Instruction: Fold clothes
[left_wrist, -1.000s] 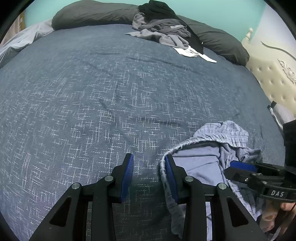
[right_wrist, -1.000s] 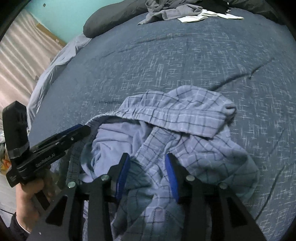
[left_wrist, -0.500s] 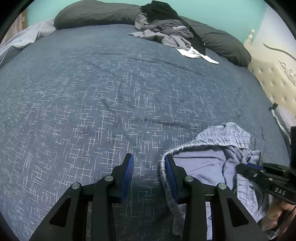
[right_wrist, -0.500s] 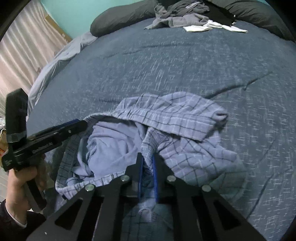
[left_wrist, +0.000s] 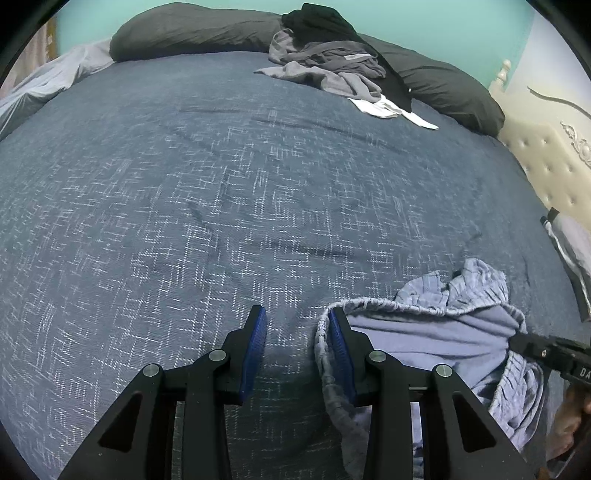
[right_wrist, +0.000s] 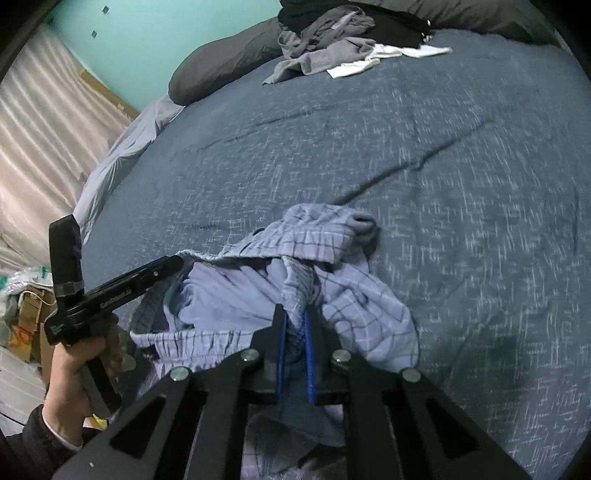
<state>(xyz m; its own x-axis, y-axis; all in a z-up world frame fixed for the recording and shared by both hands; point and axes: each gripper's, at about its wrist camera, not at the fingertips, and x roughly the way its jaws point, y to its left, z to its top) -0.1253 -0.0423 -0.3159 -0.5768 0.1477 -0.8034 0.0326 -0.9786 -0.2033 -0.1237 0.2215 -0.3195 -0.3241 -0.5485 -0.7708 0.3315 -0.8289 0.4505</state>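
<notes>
Crumpled light blue plaid shorts lie near the front edge of the blue bedspread. My right gripper is shut on a bunched fold of the shorts, which rises taut from the heap. In the left wrist view the shorts lie at lower right, their elastic waistband draped along the outside of the right finger. My left gripper is open over bare bedspread, nothing between its pads. From the right wrist view the left gripper shows at the waistband's left end, held by a hand.
A pile of grey, black and white clothes lies at the far side against dark pillows. A cream tufted headboard stands at right. A curtain and boxes sit left of the bed.
My right gripper went from open to shut on a fold of the shorts and has drawn it up and back. The left gripper stayed open, nearly still.
</notes>
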